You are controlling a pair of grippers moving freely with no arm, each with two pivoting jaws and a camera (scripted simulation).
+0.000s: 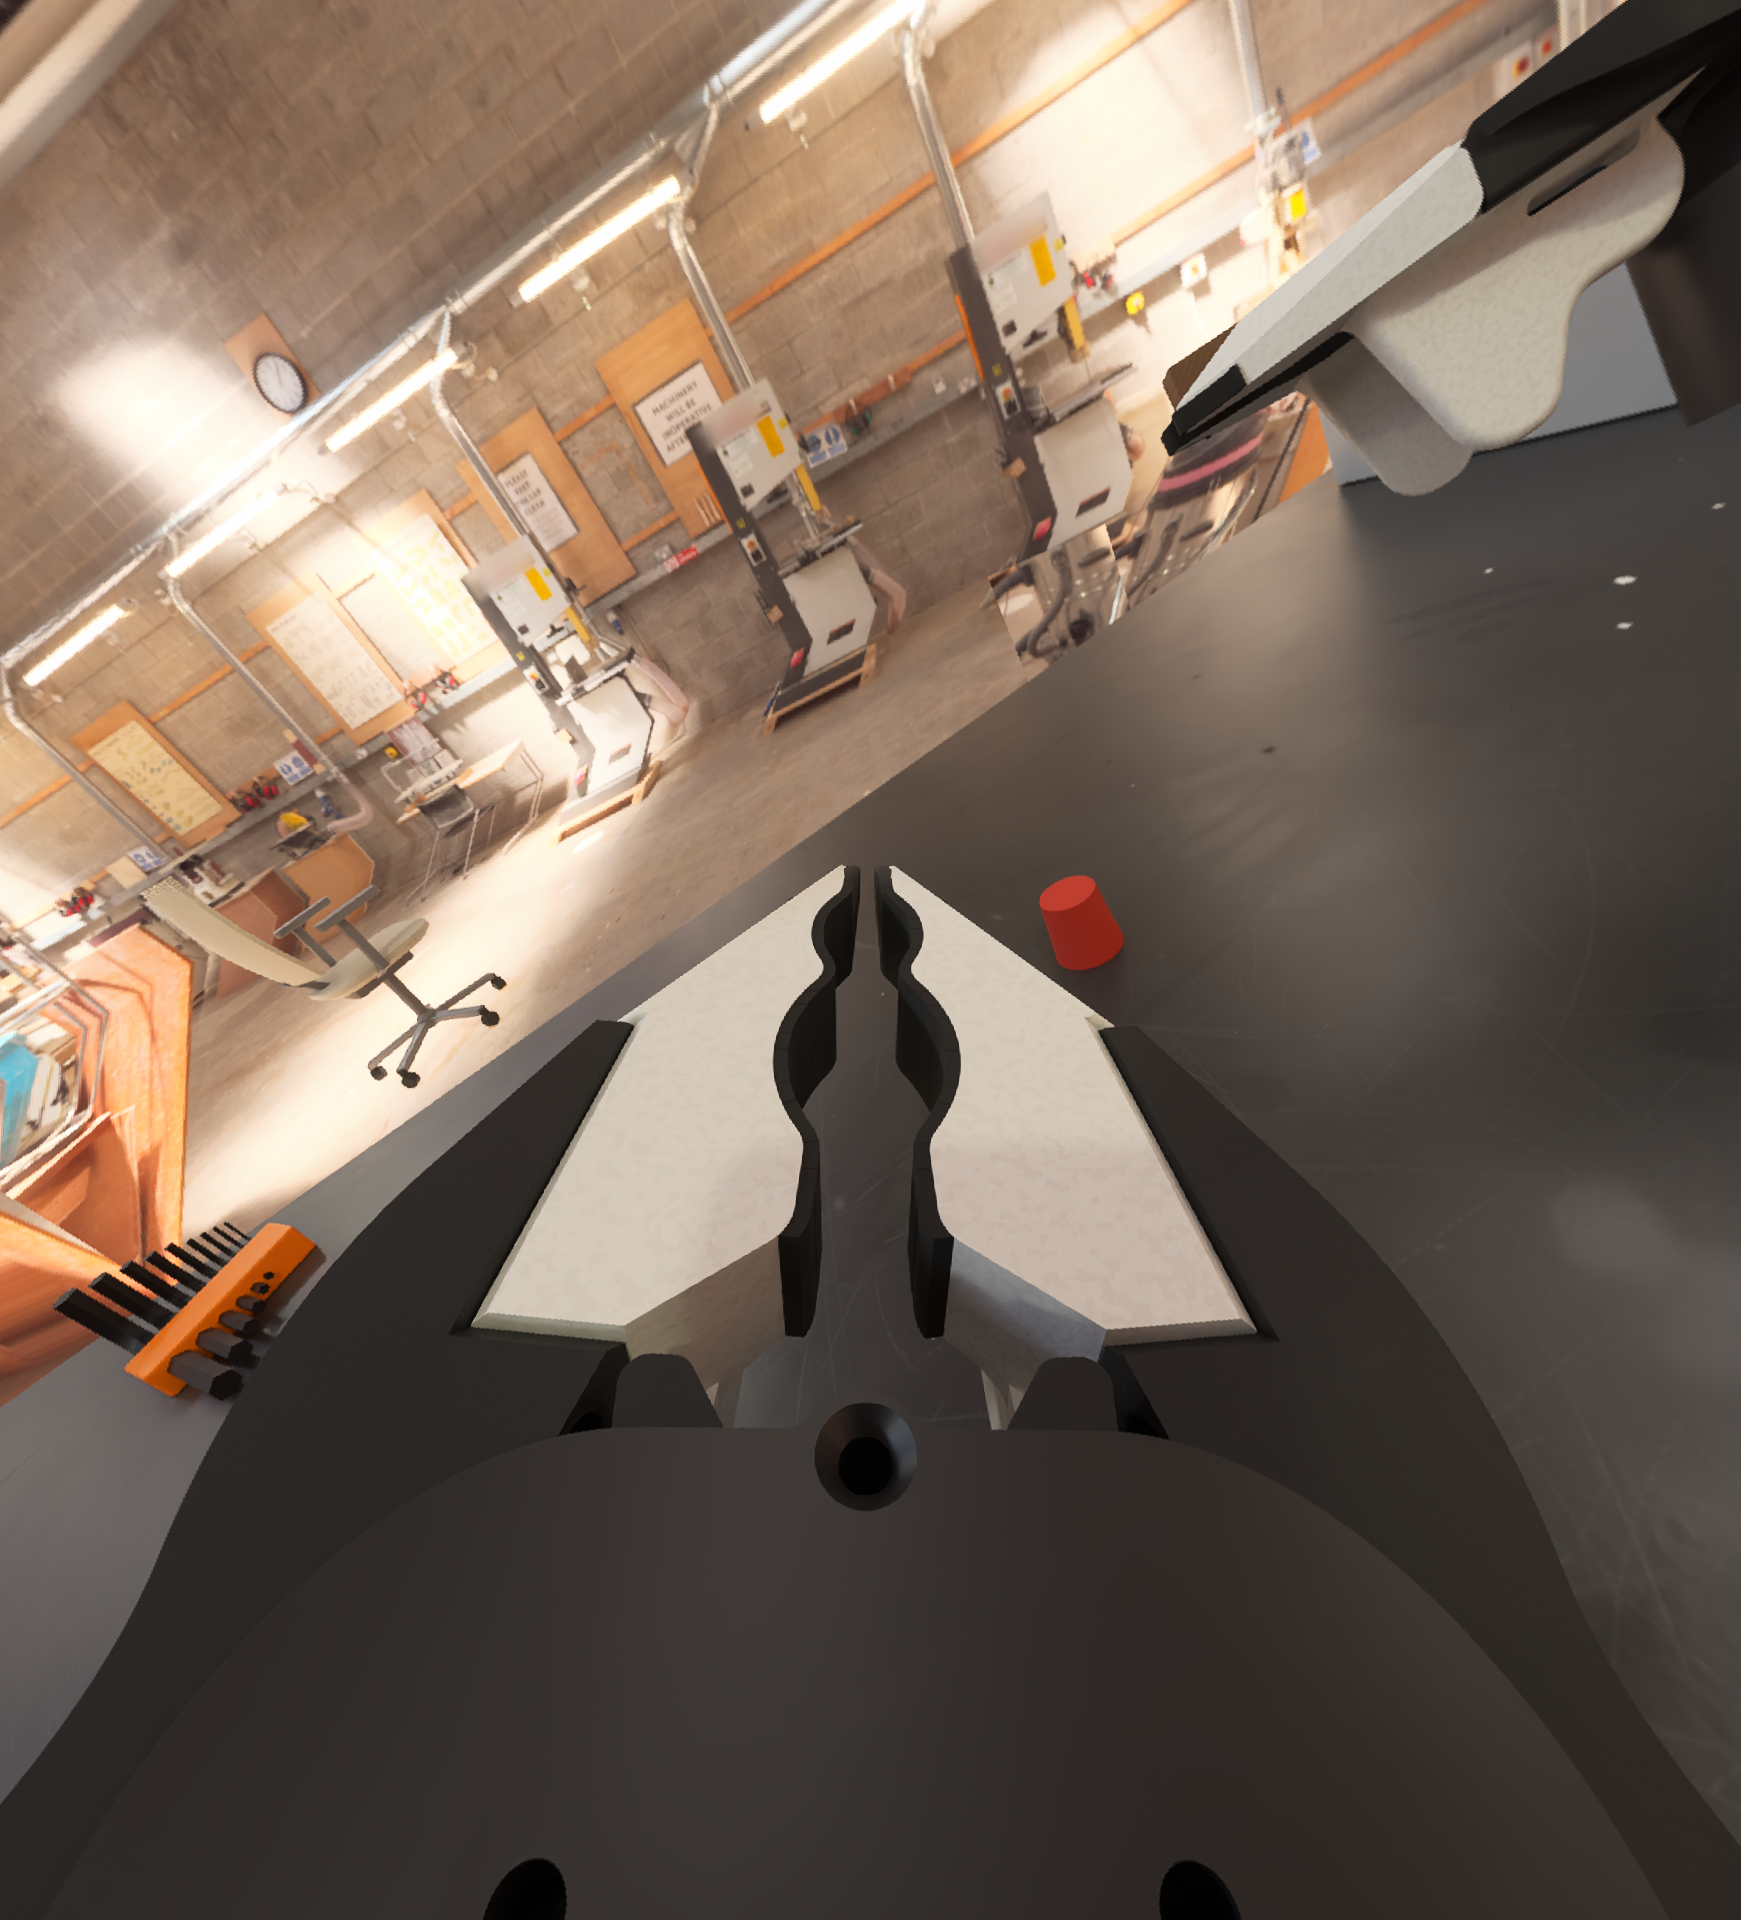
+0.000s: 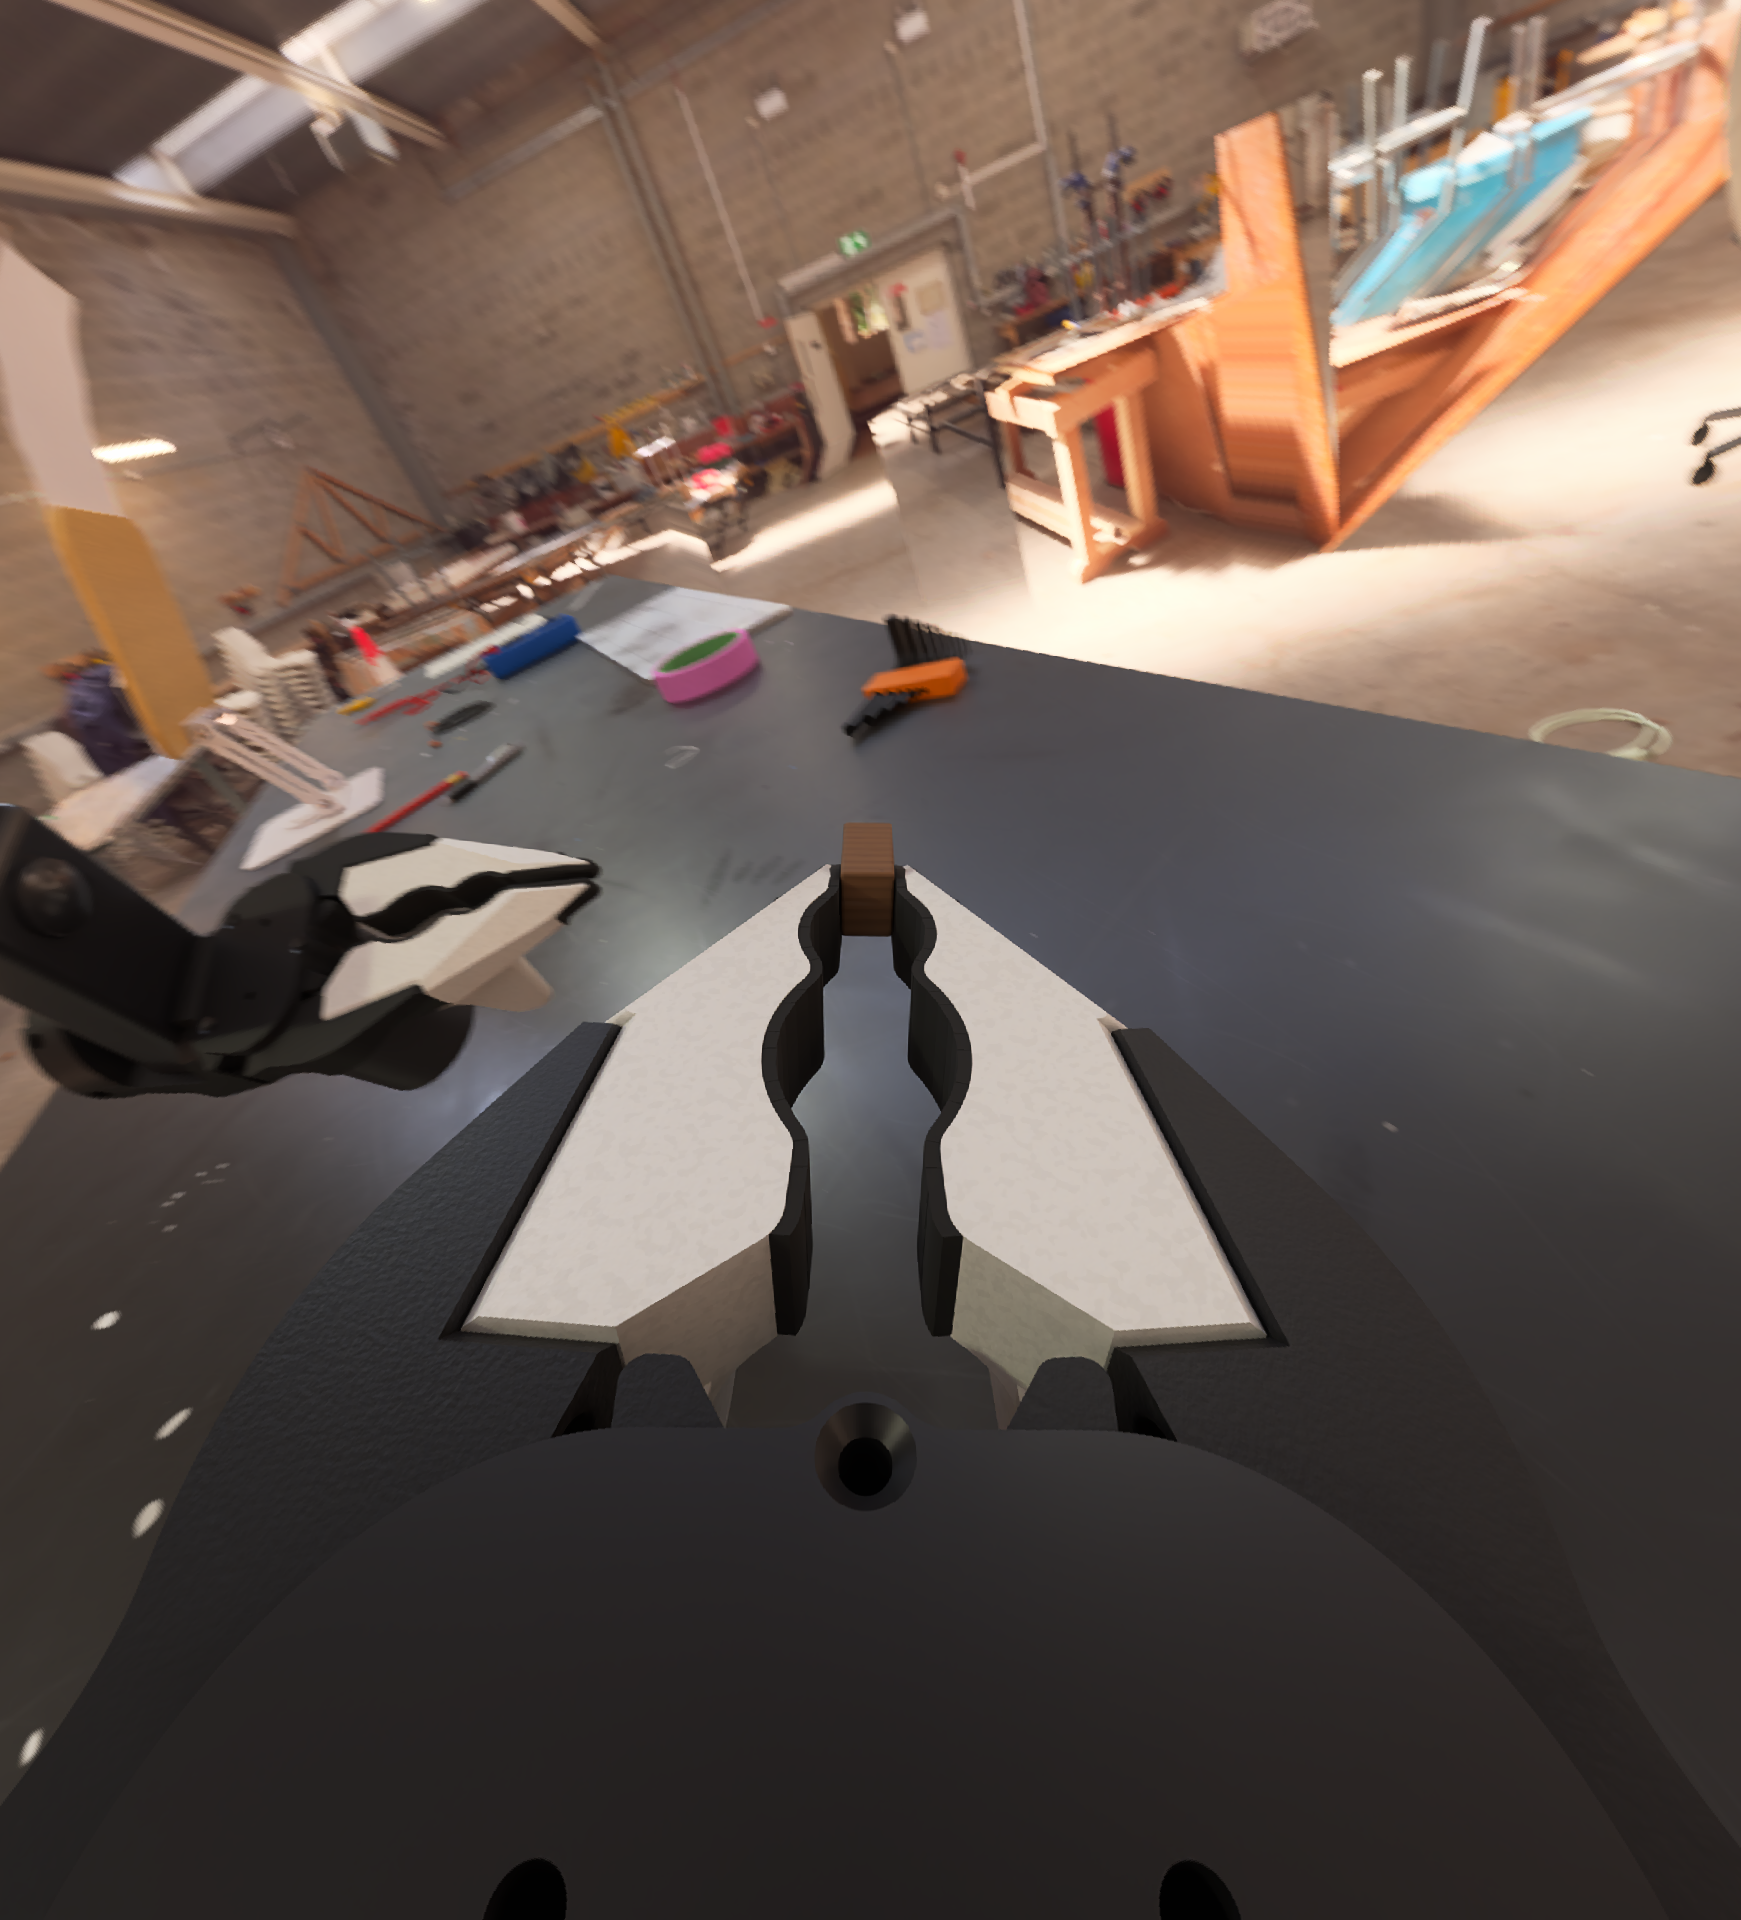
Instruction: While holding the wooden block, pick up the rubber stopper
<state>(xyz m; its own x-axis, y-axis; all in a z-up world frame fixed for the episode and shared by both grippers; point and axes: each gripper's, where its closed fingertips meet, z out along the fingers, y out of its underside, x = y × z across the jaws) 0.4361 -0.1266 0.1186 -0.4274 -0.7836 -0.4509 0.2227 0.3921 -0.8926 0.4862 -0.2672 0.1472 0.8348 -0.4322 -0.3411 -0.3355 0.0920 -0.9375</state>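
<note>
The red rubber stopper (image 1: 1081, 923) stands on the dark table (image 1: 1468, 1039), wide end down, just right of my left gripper's tips. My left gripper (image 1: 866, 883) is shut and empty, and hovers low over the table near its edge. It also shows at the left of the right wrist view (image 2: 583, 878). My right gripper (image 2: 867, 873) is shut on the small brown wooden block (image 2: 867, 899) and holds it above the table. The right gripper shows at the upper right of the left wrist view (image 1: 1175, 410), higher than the stopper. The stopper is not visible in the right wrist view.
An orange hex key set (image 1: 201, 1304) lies near the table edge, also in the right wrist view (image 2: 913, 681). A pink tape roll (image 2: 705, 665), a blue cylinder (image 2: 533, 644), papers, small tools and a white cable coil (image 2: 1604, 732) lie farther off.
</note>
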